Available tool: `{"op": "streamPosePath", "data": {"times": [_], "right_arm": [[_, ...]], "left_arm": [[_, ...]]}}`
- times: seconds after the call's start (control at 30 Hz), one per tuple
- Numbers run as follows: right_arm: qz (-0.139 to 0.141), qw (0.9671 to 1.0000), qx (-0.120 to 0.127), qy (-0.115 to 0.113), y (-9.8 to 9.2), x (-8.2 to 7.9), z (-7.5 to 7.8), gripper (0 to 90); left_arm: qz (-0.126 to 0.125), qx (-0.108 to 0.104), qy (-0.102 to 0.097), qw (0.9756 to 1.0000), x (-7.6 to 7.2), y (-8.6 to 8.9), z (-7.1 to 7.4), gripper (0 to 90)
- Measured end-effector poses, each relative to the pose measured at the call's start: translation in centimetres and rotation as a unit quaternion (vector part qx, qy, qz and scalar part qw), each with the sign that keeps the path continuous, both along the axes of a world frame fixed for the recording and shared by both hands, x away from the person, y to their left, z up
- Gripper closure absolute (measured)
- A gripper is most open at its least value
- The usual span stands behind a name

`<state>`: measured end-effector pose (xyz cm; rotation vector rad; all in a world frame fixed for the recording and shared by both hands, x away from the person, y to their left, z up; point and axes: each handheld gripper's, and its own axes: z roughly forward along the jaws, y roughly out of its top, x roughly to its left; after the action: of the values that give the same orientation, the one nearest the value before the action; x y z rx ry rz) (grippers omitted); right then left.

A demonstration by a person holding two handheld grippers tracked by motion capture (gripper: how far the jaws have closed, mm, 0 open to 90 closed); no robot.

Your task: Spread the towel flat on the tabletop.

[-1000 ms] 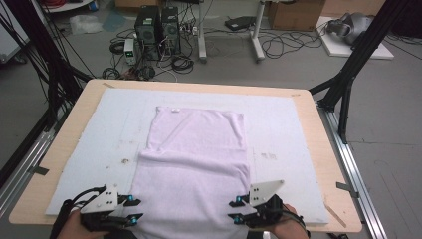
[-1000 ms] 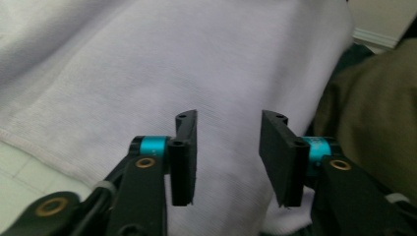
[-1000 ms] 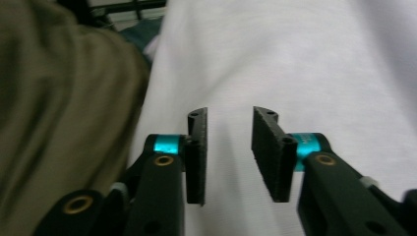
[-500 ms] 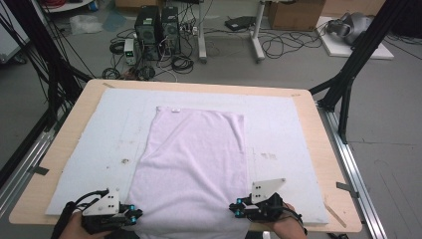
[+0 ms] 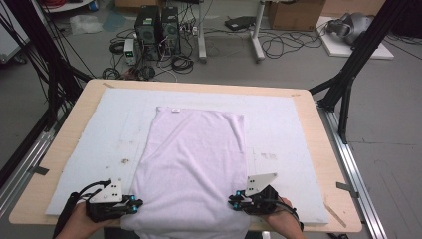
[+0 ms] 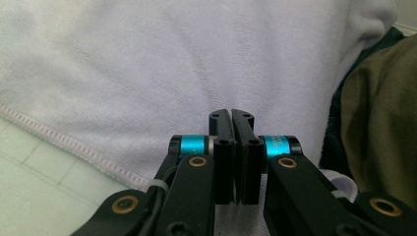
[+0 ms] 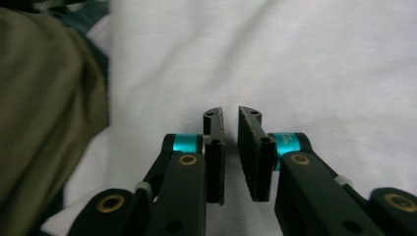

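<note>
A pale lilac garment (image 5: 194,159) lies flat on the white mat (image 5: 298,129), its near end hanging over the table's front edge. My left gripper (image 5: 139,203) is at the garment's near left side. Its jaws have just been closing and now meet on a pinch of the fabric (image 6: 147,73) by the stitched hem; left gripper (image 6: 231,115). My right gripper (image 5: 231,201) is at the near right side. Its jaws have also just been closing and stand a slit apart, with white fabric (image 7: 319,64) in the gap; right gripper (image 7: 228,113).
The mat covers a wooden table (image 5: 318,149). The person's olive clothing (image 6: 378,123) is close behind the table's front edge. On the floor beyond the table are computer towers (image 5: 157,27), cables and black frame legs (image 5: 348,74).
The crease across the garment's middle has flattened out and its sides run straighter. Both hands have stayed near the front edge, at the garment's two sides.
</note>
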<state>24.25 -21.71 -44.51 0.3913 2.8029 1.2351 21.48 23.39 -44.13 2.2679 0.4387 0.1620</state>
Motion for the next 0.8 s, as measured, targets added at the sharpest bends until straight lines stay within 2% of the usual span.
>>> {"op": "streamPosePath", "data": {"times": [0.07, 0.1, 0.17, 0.27, 0.37, 0.53, 0.67, 0.8], "right_arm": [[0.011, 0.9998, 0.008, 0.011, -0.1, -0.1, 0.0, 79.8], [0.007, 0.9999, 0.012, 0.008, -0.2, -0.1, 0.1, 76.9], [-0.01, 0.9996, 0.024, 0.007, -0.4, 0.3, 0.4, 71.7], [-0.031, 0.9986, 0.042, -0.004, -0.7, 1.1, 1.1, 67.0], [-0.053, 0.997, 0.057, -0.009, -0.9, 2.1, 1.5, 62.3], [-0.078, 0.9943, 0.07, -0.018, -1.4, 3.5, 2.1, 56.3], [-0.103, 0.9918, 0.071, -0.024, -1.9, 4.5, 2.1, 48.6], [-0.123, 0.9899, 0.068, -0.022, -2.5, 5.6, 1.9, 43.6]], "left_arm": [[0.002, -0.01, 0.003, 0.9999, 0.0, 0.3, 0.2, 86.3], [0.008, -0.018, 0.003, 0.9998, 0.1, 0.5, 0.3, 83.6], [0.03, -0.025, -0.004, 0.9992, 0.4, 0.5, 0.6, 71.2], [0.052, -0.042, -0.013, 0.9977, 1.4, 0.4, 1.1, 61.4], [0.061, -0.055, -0.022, 0.9964, 2.7, -0.1, 1.4, 58.2], [0.082, -0.073, -0.02, 0.9937, 5.3, -1.0, 1.7, 51.3], [0.096, -0.075, -0.026, 0.9923, 7.1, -1.6, 1.8, 48.2], [0.106, -0.074, -0.031, 0.9911, 8.0, -1.8, 1.9, 47.2]]}}
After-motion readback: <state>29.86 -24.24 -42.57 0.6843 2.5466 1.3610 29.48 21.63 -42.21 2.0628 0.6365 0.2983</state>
